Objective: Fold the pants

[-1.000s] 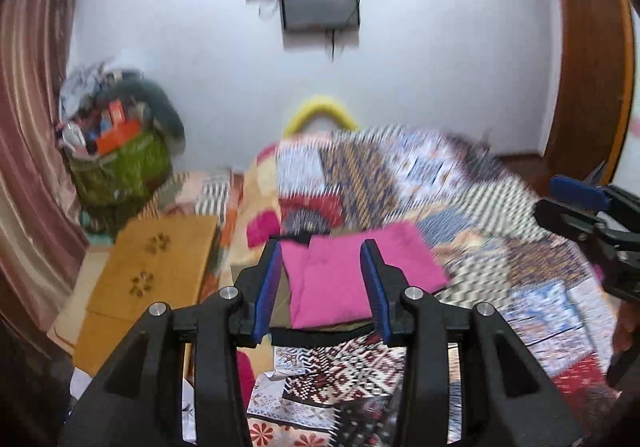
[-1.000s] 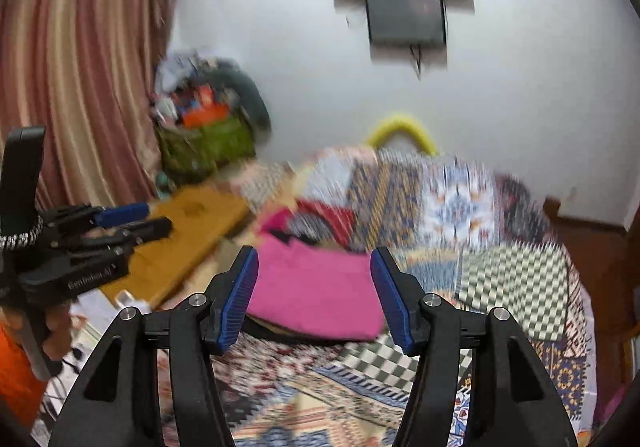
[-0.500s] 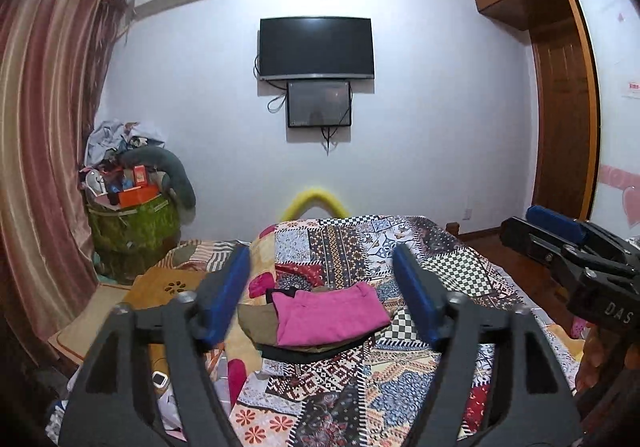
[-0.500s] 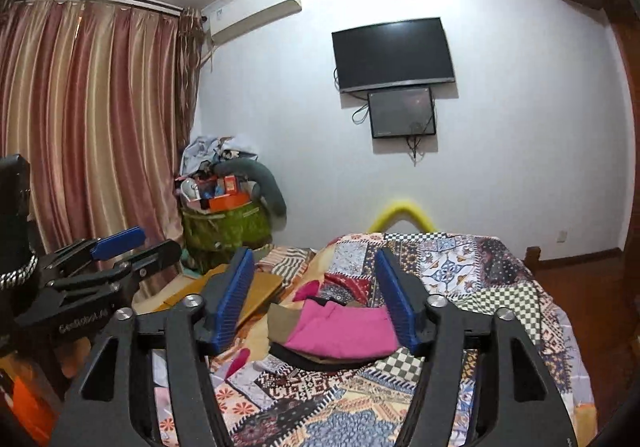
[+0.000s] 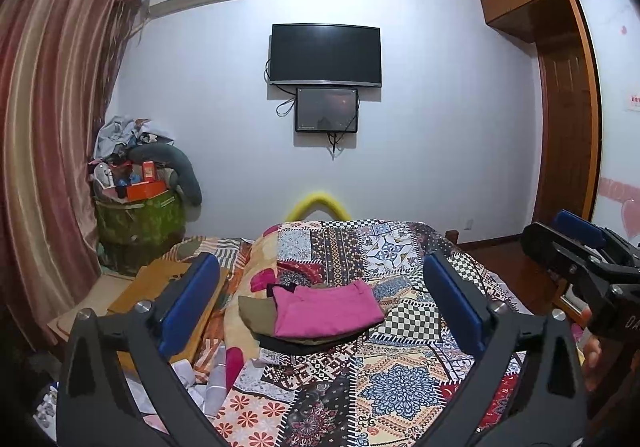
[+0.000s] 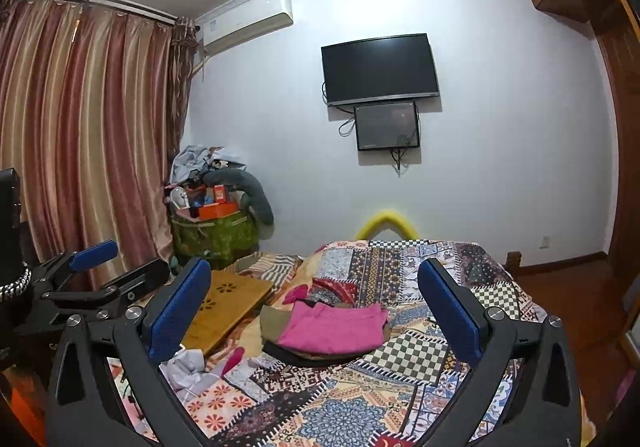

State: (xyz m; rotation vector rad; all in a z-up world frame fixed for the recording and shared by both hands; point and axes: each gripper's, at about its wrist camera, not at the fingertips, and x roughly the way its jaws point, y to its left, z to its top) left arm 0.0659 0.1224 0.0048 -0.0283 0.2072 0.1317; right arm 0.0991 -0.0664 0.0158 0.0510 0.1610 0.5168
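From the left wrist, the left claw (image 5: 320,307) gapes empty above the folded pink fabric pants (image 5: 328,311) topping a small clothes stack on the patchwork-quilted bed (image 5: 400,387), while the right wrist shows the right claw (image 6: 316,307) likewise spread wide, well short of them.

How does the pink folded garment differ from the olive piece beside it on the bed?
The pink garment lies on top of the stack, almost wholly visible; the olive piece sits under it, showing only at the stack's left edge. The pink garment is bright magenta, the olive piece a dull brownish green. Both rest in one pile on the patchwork bedspread, and neither open gripper touches them.
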